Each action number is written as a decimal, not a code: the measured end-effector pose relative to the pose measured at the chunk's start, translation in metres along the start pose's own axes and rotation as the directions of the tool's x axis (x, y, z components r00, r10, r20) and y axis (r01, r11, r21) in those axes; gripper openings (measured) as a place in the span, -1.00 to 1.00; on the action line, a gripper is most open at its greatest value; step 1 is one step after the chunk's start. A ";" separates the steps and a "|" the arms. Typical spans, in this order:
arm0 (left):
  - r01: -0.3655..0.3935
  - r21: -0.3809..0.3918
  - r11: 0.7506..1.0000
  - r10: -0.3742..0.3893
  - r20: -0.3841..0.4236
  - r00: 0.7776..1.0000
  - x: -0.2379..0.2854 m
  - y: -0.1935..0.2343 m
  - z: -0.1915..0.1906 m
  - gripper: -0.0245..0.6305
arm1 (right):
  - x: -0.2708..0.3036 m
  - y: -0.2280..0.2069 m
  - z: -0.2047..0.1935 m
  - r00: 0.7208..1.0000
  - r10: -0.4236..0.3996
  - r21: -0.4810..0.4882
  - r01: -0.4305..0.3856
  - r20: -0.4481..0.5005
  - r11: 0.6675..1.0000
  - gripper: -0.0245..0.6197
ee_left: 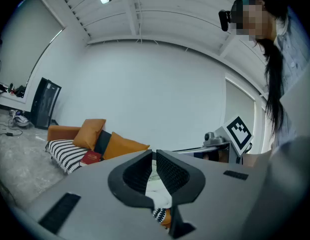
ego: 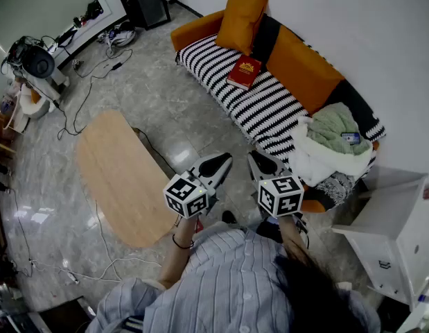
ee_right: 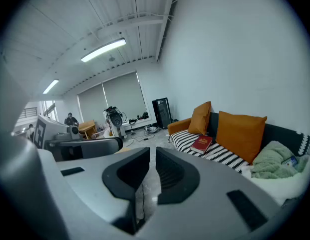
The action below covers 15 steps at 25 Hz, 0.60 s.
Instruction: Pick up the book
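A red book (ego: pixel 244 71) lies flat on the striped seat of the orange sofa (ego: pixel 200 30), below an orange cushion (ego: pixel 240 21). It also shows small in the left gripper view as the book (ee_left: pixel 90 157) and in the right gripper view as the book (ee_right: pixel 201 144). My left gripper (ego: pixel 222 162) and right gripper (ego: pixel 259 161) hang side by side over the floor, well short of the sofa. Both are shut with nothing between the jaws. The left gripper (ee_left: pixel 154 156) points level at the sofa's pile of cloth; the right gripper (ee_right: pixel 152 154) tilts slightly down.
An oval wooden table (ego: pixel 124 175) stands to the left on the marble floor. Crumpled green and white blankets (ego: pixel 332 141) fill the sofa's right end. A white cabinet (ego: pixel 398 231) stands at the right. Cables (ego: pixel 89 82) and equipment (ego: pixel 34 61) clutter the far left.
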<state>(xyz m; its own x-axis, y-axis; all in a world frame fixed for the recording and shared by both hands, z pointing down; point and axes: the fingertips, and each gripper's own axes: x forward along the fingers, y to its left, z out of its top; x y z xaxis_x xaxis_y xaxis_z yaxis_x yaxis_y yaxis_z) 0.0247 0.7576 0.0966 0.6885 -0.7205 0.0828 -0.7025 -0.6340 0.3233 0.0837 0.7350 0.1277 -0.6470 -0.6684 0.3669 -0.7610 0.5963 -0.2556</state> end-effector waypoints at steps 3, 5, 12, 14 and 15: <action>0.007 -0.002 1.000 -0.007 -0.002 1.000 0.001 -0.002 -0.001 -0.88 | -0.002 -0.001 -0.002 1.000 -0.002 0.009 0.002 0.000 1.000 -0.77; 0.014 -0.001 1.000 -0.014 -0.008 1.000 0.002 -0.004 -0.002 -0.88 | -0.003 -0.002 -0.002 1.000 -0.008 0.015 0.008 0.004 1.000 -0.77; 0.013 0.017 1.000 -0.012 -0.034 0.999 0.001 -0.006 -0.010 -0.88 | -0.010 -0.010 -0.005 0.999 -0.033 0.038 0.033 0.024 0.999 -0.77; 0.010 0.015 1.000 -0.010 -0.035 0.999 0.000 -0.004 -0.012 -0.88 | -0.011 -0.011 -0.006 0.999 -0.040 0.039 0.039 0.023 0.999 -0.77; 0.010 0.014 1.000 -0.009 -0.035 0.999 -0.001 -0.004 -0.013 -0.88 | -0.011 -0.011 -0.007 0.999 -0.043 0.039 0.042 0.022 0.998 -0.77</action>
<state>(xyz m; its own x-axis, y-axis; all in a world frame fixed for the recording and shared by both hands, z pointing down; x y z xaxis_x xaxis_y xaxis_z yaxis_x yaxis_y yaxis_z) 0.0290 0.7643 0.1074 0.7008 -0.7044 0.1131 -0.6983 -0.6449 0.3106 0.0998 0.7385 0.1326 -0.6148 -0.7030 0.3574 -0.7887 0.5502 -0.2744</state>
